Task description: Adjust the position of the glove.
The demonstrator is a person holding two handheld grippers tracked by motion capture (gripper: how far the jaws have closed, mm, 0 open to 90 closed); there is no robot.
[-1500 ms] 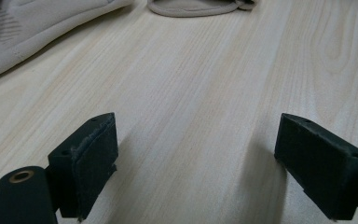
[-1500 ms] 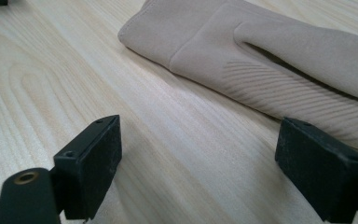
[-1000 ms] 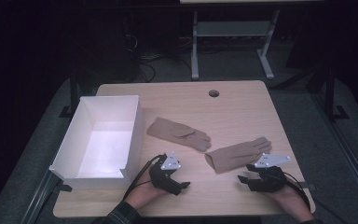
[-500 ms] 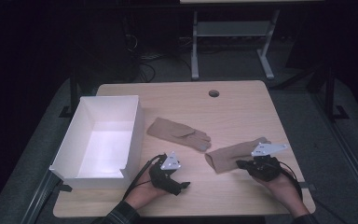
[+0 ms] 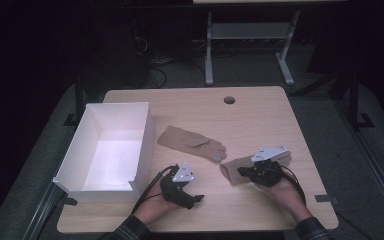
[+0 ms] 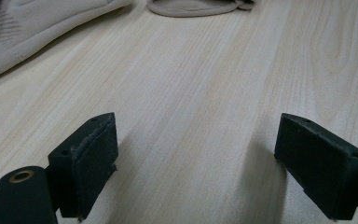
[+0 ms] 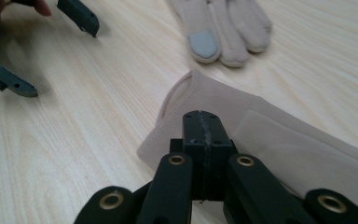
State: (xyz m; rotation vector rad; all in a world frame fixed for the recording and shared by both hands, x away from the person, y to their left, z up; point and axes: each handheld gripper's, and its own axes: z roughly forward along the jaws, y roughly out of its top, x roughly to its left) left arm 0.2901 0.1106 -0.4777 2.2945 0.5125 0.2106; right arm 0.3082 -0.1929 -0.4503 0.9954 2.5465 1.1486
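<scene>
The right gripper [image 5: 245, 171] sits over the cuff end of the near glove [image 5: 232, 169], jaws pressed flat together. In the right gripper view the pads meet above the tan cuff [image 7: 200, 100]; whether any fabric is pinched between them is hard to tell from here. That glove lies on the wooden table [image 5: 260, 115], toward the right front. The second glove [image 5: 192, 142] lies flat just beyond it, fingertips towards the first, the two near but apart. The left gripper [image 5: 200, 198] rests on bare wood beside the white box [image 5: 142, 140], jaws spread wide, nothing between them. The box stands at the table's left side.
</scene>
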